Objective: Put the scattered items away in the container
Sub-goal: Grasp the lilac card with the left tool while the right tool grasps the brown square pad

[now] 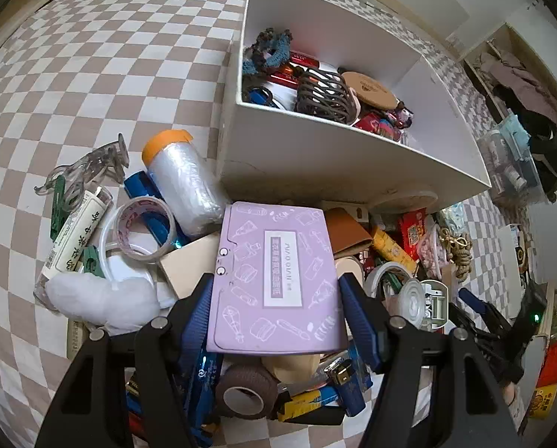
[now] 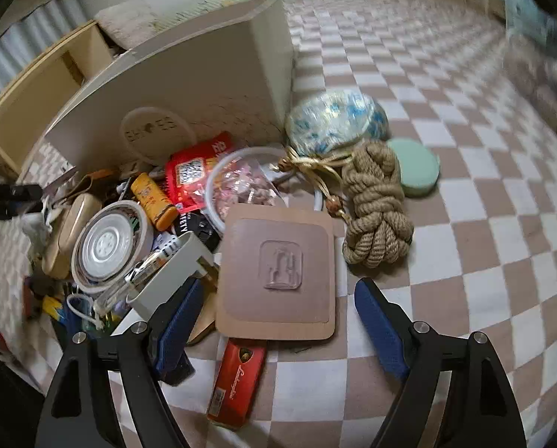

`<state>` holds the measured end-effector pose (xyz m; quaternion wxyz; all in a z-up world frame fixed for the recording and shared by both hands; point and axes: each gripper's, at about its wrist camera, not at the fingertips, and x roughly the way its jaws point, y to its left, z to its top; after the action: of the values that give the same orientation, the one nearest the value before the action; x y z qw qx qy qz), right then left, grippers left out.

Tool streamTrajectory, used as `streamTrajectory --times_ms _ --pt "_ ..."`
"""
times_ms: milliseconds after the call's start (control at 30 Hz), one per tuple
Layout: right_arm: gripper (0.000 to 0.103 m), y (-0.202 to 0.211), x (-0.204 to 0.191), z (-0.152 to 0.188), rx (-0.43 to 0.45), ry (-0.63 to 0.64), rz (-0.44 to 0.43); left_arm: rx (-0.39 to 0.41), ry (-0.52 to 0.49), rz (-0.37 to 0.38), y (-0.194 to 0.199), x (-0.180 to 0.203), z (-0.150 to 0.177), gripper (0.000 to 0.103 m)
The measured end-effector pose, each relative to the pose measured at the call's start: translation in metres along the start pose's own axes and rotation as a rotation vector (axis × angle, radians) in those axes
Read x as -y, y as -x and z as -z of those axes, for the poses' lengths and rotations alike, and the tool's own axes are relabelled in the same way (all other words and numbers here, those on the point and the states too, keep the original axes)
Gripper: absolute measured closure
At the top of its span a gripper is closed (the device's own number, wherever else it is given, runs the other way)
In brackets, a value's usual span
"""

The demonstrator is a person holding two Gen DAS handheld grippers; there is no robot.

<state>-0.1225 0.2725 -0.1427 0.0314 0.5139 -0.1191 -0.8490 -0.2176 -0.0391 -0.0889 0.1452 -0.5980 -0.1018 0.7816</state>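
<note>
Our left gripper clamps the purple case, right gripper stands open; we lift it level over the white box rim.

We note a matt lilac plastic case, glossy clear tape roll, coarse twisted rope bundle, smooth white card container, and soft checked cloth beneath.

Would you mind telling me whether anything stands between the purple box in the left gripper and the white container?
Nothing visible does. The left gripper is shut on the purple box, held above the clutter, and the white container sits just beyond it with its top open. Only its near wall must be cleared.
</note>
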Motion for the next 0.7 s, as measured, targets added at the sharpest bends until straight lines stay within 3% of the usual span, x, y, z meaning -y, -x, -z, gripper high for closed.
streamTrajectory --times_ms 133,233,700 --pt "0.021 -0.009 0.011 -0.003 -0.030 -0.051 -0.055 0.003 0.011 0.010 0.003 -0.004 0.001 0.037" --pt "0.038 -0.010 0.008 -0.004 -0.014 -0.026 -0.029 0.009 0.015 0.013 0.006 -0.006 0.002 0.037" --pt "0.038 0.016 -0.008 0.019 0.042 -0.078 -0.038 0.032 0.030 0.045 0.023 -0.009 0.005 0.037"
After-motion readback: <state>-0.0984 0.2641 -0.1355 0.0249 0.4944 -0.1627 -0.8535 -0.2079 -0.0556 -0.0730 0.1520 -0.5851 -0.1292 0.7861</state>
